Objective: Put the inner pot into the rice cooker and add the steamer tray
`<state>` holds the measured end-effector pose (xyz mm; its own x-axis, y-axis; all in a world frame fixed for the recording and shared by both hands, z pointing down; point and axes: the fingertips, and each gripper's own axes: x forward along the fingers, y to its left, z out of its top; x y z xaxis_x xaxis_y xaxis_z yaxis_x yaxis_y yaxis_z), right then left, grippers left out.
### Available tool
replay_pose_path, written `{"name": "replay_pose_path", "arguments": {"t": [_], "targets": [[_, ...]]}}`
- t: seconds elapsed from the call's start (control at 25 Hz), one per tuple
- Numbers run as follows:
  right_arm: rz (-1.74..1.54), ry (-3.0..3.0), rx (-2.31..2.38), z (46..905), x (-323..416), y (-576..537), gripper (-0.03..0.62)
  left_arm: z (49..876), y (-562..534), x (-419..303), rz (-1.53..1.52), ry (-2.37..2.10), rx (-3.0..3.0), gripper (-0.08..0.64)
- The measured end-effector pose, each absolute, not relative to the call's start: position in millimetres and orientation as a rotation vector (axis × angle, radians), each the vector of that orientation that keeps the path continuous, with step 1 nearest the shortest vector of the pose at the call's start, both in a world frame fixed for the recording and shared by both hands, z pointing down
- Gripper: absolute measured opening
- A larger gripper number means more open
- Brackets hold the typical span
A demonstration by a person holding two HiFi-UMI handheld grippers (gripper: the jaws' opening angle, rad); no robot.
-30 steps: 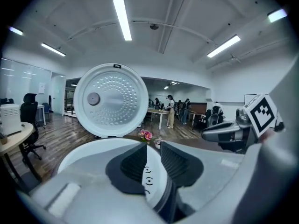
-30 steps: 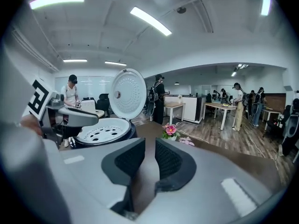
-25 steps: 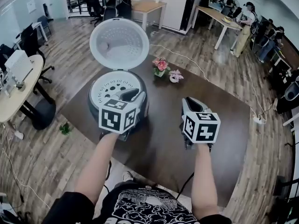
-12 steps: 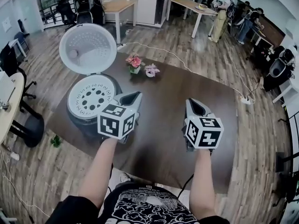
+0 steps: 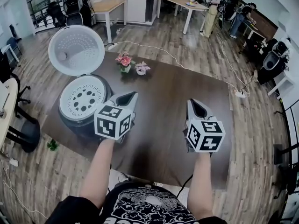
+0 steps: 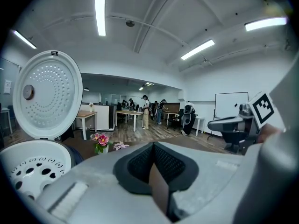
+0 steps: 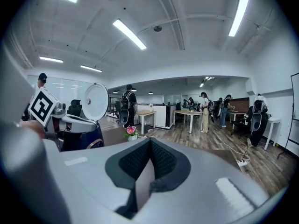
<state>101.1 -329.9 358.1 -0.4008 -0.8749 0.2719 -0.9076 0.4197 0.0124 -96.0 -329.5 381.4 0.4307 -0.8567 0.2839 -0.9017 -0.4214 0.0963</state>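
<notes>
The rice cooker [image 5: 80, 108] stands at the table's left end with its round lid [image 5: 76, 49] swung up. A white steamer tray [image 5: 83, 98] with holes lies in its mouth; the inner pot is hidden under it. My left gripper [image 5: 127, 100] hovers just right of the cooker, apart from it; its jaws have just been closing and stand shut on nothing. My right gripper [image 5: 195, 107] is shut and empty over the table's middle. In the left gripper view the tray [image 6: 32, 164] and lid [image 6: 46, 94] sit at far left. The right gripper view shows the cooker [image 7: 81, 136] at left.
On the dark brown table [image 5: 168, 87] two small flower pots [image 5: 124, 62] [image 5: 141, 69] stand behind the cooker. A cable and power strip [image 5: 240, 94] lie on the wooden floor at right. Desks, chairs and people fill the far room.
The left gripper has drawn back from above the cooker's front rim to its right side. Both grippers have come nearer me, and the cooker now shows further left.
</notes>
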Motion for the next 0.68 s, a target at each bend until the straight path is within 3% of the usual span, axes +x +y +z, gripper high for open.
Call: {"name": "replay_pose_path", "arguments": {"t": [0.68], "targets": [[0.163, -2.472, 1.541, 362.0, 107.2, -322.9, -0.002, 383.9, -323.2, -87.2, 0.263, -1.538, 2.447, 0.003]]}}
